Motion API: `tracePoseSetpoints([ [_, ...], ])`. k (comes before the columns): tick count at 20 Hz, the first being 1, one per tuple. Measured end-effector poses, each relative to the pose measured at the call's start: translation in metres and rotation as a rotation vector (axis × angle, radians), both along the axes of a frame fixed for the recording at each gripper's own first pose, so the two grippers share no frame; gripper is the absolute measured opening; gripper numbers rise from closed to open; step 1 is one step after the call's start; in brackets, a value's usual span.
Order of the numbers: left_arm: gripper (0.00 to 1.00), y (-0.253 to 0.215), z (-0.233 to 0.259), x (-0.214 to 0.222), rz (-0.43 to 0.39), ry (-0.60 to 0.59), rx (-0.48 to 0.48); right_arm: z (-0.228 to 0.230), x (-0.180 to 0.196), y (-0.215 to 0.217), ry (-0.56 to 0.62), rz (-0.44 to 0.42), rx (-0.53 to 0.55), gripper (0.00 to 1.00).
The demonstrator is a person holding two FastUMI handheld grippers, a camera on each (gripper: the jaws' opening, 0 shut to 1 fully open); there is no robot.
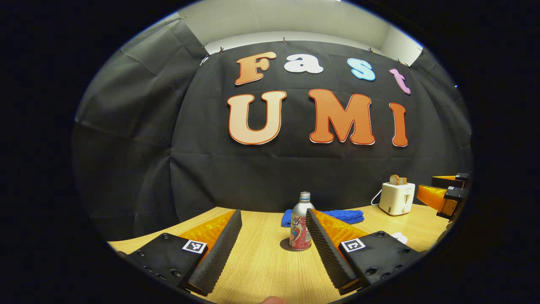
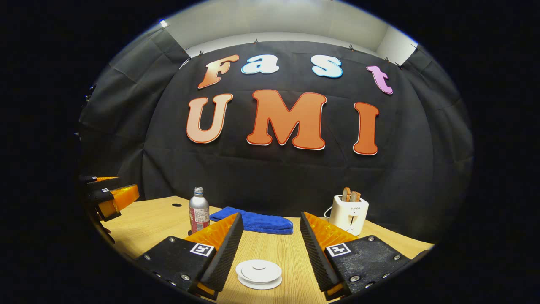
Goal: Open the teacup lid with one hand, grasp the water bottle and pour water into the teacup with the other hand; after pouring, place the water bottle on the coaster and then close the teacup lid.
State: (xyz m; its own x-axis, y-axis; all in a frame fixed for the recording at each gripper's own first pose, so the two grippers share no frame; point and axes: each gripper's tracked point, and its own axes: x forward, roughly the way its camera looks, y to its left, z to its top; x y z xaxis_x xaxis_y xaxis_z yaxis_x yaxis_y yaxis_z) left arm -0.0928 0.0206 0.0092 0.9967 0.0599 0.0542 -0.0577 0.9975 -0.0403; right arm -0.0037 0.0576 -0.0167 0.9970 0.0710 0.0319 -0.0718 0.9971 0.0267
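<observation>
The bottle [image 1: 300, 226] stands upright on the tabletop [image 1: 261, 257], long axis vertical, its narrow capped neck pointing straight up. It is a slim metal cylinder with a silvery shoulder and a printed wrap low on its body, and it sits on a small dark round coaster [image 1: 286, 246]. In the left gripper view it is ahead between the fingers, close by the right-hand finger and partly hidden behind it.

The teacup [image 2: 258, 273] is a low white round piece, smooth and glossy, with a flat lid [image 2: 258, 267] closed on top. In the right gripper view it sits on the tabletop between the two fingers, touching neither.

The left gripper [image 1: 273, 228] is held level, fingers spread wide, their inner faces ribbed. The right gripper [image 2: 270, 232] also stands wide apart, low over the teacup.

The tabletop is pale wood grain. Behind the bottle lies a folded blue towel [image 2: 255, 221], soft and napped. Farther right stands a boxy white toaster [image 2: 348, 214] with bread slices in its slots.
</observation>
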Motion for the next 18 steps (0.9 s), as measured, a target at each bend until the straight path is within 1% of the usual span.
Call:
tracePoseSetpoints([
  [8, 1.0, -0.002, -0.006, 0.001, 0.0, 0.025, 0.0, -0.004, 0.001, -0.003, 0.008, -0.002, -0.002, 0.81],
  [18, 1.0, -0.005, -0.007, 0.005, 0.002, 0.033, 0.028, -0.012, 0.003, -0.002, 0.026, 0.007, -0.027, 0.81],
])
